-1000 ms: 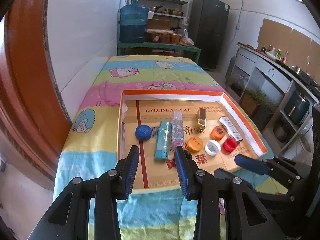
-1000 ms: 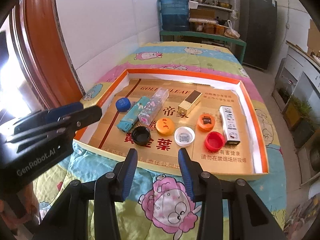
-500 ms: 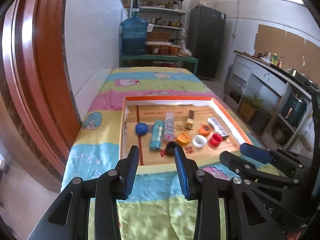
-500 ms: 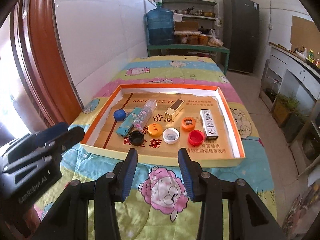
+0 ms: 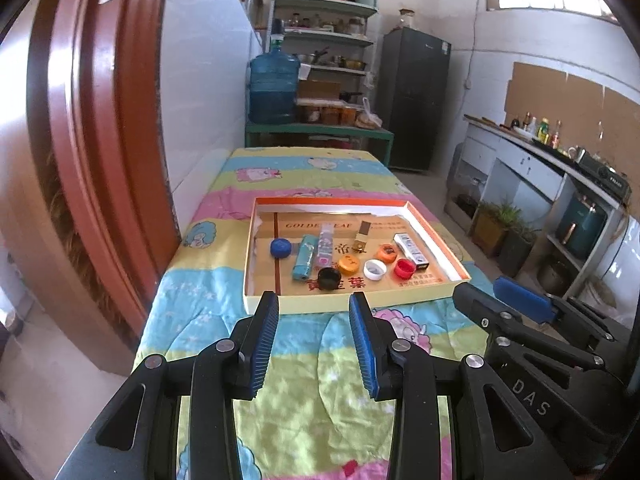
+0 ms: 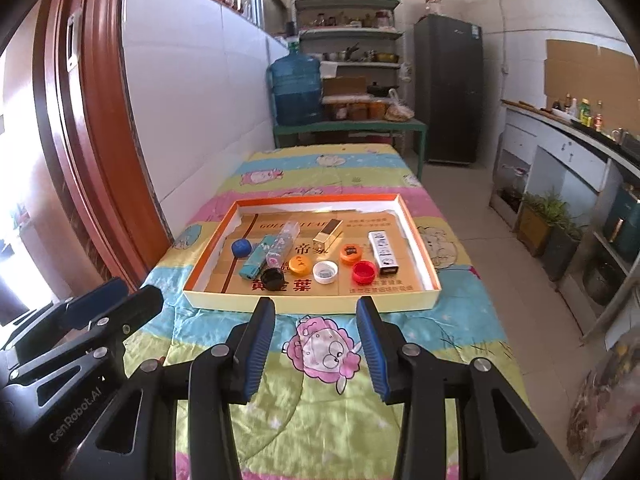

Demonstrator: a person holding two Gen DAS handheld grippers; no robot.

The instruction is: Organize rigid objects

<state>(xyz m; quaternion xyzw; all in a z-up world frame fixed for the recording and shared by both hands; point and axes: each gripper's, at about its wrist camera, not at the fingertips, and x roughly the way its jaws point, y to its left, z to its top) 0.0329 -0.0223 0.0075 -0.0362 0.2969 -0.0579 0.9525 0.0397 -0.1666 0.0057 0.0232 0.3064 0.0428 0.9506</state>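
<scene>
A table covered with a cartoon-printed blanket (image 6: 332, 364) in yellow, pink and blue stripes is seen in both wrist views. On it a shallow cardboard tray (image 6: 418, 240) with an orange inner rim is laid, at 12 o'clock from both grippers and well apart from them.

Inside the tray the small objects are kept. A blue cap (image 6: 241, 247) is placed at 9 o'clock, with a teal tube (image 6: 256, 258) and a clear tube (image 6: 285, 242) just beside it. A black cap (image 6: 273, 279), an orange cap (image 6: 300, 265), a white cap (image 6: 325, 272) and a red cap (image 6: 364, 271) are set along the near side. A gold box (image 6: 328, 234) and a white box (image 6: 383, 253) are found further in.

The left gripper (image 5: 314, 334) is held wide apart above the blanket, with nothing between its fingers. The right gripper (image 6: 316, 342) is spread wide also, and nothing is held.

Behind the table, at 12 o'clock, a blue water jug (image 6: 296, 88), shelves (image 6: 348, 32) with jars and a dark refrigerator (image 6: 450, 88) are seen. A red-brown door frame (image 5: 84, 120) is at 9 o'clock, and a kitchen counter (image 6: 568, 136) at 3 o'clock.
</scene>
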